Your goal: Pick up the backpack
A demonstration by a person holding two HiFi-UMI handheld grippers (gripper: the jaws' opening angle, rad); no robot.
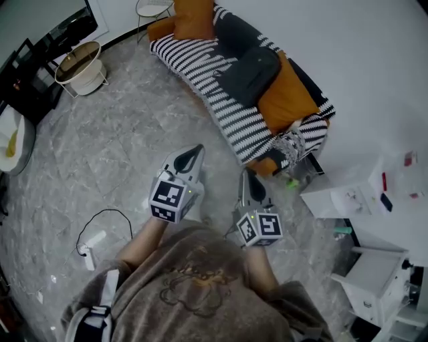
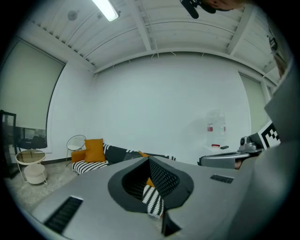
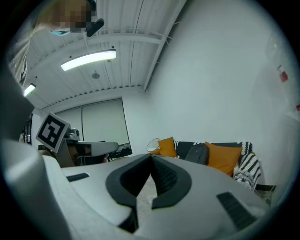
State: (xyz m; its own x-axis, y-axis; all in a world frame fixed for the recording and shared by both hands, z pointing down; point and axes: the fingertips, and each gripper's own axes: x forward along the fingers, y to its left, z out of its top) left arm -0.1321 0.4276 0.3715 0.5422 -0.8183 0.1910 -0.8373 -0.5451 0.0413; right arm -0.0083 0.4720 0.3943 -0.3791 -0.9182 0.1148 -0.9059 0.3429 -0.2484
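Seen from the head view, the person's grey sweater (image 1: 190, 287) fills the lower edge, with both arms held forward over the floor (image 1: 114, 147).

**Left gripper** (image 1: 196, 152): jaws pressed together with nothing between them. Its own view (image 2: 150, 161) shows the dark pads meeting at the tips. It points towards the sofa (image 1: 200, 67).

**Right gripper** (image 1: 246, 176): jaws likewise closed and empty, as its own view confirms (image 3: 151, 158). It sits beside the left gripper, apart from it.

**Floor**: grey marbled tiles. A black cable (image 1: 100, 224) loops to the left of the person. A white box (image 1: 344, 197) stands on the right, near the sofa's end.

**Sofa**: striped black and white and set along the white wall (image 1: 348, 60).

**Backpack** (image 1: 253, 75): dark grey. It lies on the sofa seat between two orange cushions and touches the nearer cushion (image 1: 284, 100). It is well apart from both grippers, and neither holds it. In the right gripper view the backpack (image 3: 198, 153) stands just left of that cushion (image 3: 224, 158).

**Farther off**: a round table (image 1: 79, 67) stands at the left. A wire chair (image 1: 152, 8) stands by the sofa's far end.
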